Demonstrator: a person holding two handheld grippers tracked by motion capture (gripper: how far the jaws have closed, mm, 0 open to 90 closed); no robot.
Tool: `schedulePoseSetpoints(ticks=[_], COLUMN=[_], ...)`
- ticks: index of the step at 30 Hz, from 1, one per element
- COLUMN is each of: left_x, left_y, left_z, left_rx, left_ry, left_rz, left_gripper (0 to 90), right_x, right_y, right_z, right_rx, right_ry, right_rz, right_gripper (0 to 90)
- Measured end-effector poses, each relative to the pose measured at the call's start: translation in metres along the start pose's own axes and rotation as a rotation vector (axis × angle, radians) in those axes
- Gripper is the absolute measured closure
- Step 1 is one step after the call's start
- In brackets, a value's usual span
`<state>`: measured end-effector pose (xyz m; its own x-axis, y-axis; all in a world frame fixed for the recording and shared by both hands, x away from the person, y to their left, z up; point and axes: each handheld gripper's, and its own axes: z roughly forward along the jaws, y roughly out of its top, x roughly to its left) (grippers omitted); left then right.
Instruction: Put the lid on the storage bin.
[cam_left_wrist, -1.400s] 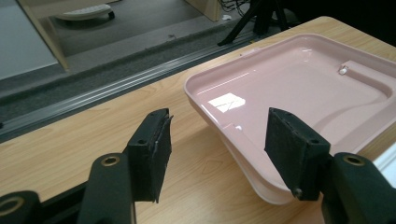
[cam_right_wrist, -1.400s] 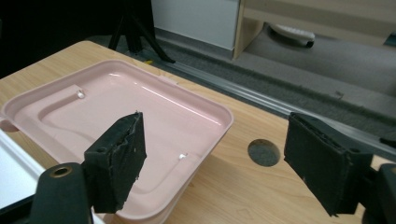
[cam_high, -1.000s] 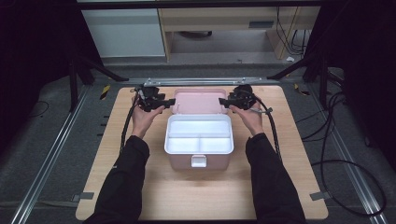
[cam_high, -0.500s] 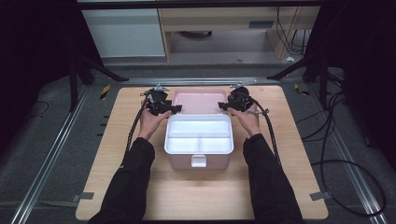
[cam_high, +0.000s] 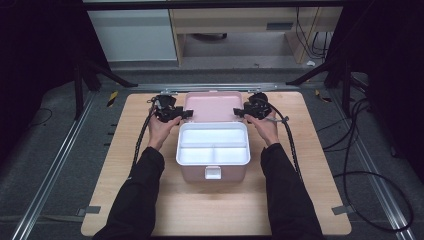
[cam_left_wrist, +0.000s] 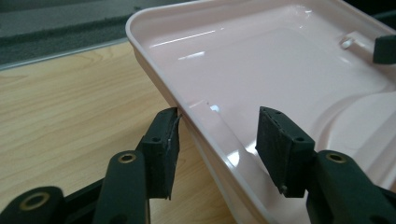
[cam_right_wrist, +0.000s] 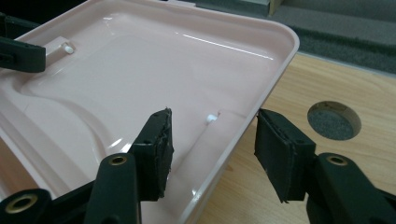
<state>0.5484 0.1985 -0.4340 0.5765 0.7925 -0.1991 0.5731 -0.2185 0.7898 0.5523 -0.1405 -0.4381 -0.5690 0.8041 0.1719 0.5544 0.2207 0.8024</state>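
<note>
the light wooden tabletop (cam_high: 125, 165) takes up the middle of the high view, lying on a dark grey floor with metal rails (cam_high: 55, 165) down the left and right sides. at the centre of that board sits the pink plastic box with a white divided tray inside (cam_high: 213, 150), its white latch facing the lower edge of the frame. behind it, toward the upper middle, the pink plastic lid (cam_high: 212, 106) lies open and flat on the wood, inner face up.

two dark-sleeved forearms rise from the bottom of the frame. the left gripper (cam_high: 186, 114) sits at the lid's left edge and the right gripper (cam_high: 239, 113) at its right edge.

in the left gripper view its jaws straddle the lid's rim, one pad outside against the wall, the other inside over the glossy pink surface and clear of it; they have just been closing, with the rim between them and not yet pinched. in the right gripper view the jaws likewise straddle the opposite rim, both pads apart from it, also just closing. a round hole in the tabletop (cam_right_wrist: 334, 120) shows at right.
</note>
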Motion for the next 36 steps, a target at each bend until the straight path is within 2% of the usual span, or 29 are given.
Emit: schedulePoseSetpoints(ticks=[1,4,8,10,14,17,24,28,30,31,36], left_x=[0.0,-0.002,-0.007,-0.011,-0.022,-0.029,-0.043,-0.046,-0.046,-0.049,-0.052], left_y=[0.001,0.007,0.012,0.015,0.019,0.02,0.021,0.014,0.013,0.011,0.008], left_z=[-0.003,-0.015,-0.033,-0.042,-0.056,-0.063,-0.08,-0.087,-0.089,-0.091,-0.097], left_rx=[-0.022,-0.072,-0.118,-0.129,-0.135,-0.136,-0.126,-0.148,-0.135,-0.125,-0.127], left_ry=[-0.005,-0.014,-0.033,-0.035,-0.011,-0.009,0.024,0.019,0.018,0.025,0.035], left_rz=[-0.007,0.02,0.056,0.075,0.128,0.145,0.201,0.193,0.195,0.212,0.225], left_gripper=[50.8,53.0,54.2,55.0,55.2,55.9,58.2,60.8,62.8,63.3,66.2], right_x=[0.0,0.002,0.009,0.012,0.019,0.024,0.036,0.044,0.047,0.049,0.056], right_y=[0.001,0.005,0.014,0.017,0.021,0.024,0.027,0.026,0.027,0.027,0.025], right_z=[-0.002,-0.01,-0.027,-0.035,-0.051,-0.061,-0.08,-0.089,-0.092,-0.094,-0.1], right_rx=[-0.01,-0.059,-0.116,-0.137,-0.164,-0.183,-0.184,-0.168,-0.156,-0.153,-0.137], right_ry=[0.006,0.017,0.023,0.03,0.034,0.034,0.012,-0.007,-0.014,-0.019,-0.044], right_rz=[-0.001,0.009,-0.017,-0.027,-0.054,-0.066,-0.11,-0.149,-0.163,-0.167,-0.187], right_gripper=[47.7,48.4,48.9,49.3,49.9,50.9,54.4,55.9,56.5,56.6,59.8])
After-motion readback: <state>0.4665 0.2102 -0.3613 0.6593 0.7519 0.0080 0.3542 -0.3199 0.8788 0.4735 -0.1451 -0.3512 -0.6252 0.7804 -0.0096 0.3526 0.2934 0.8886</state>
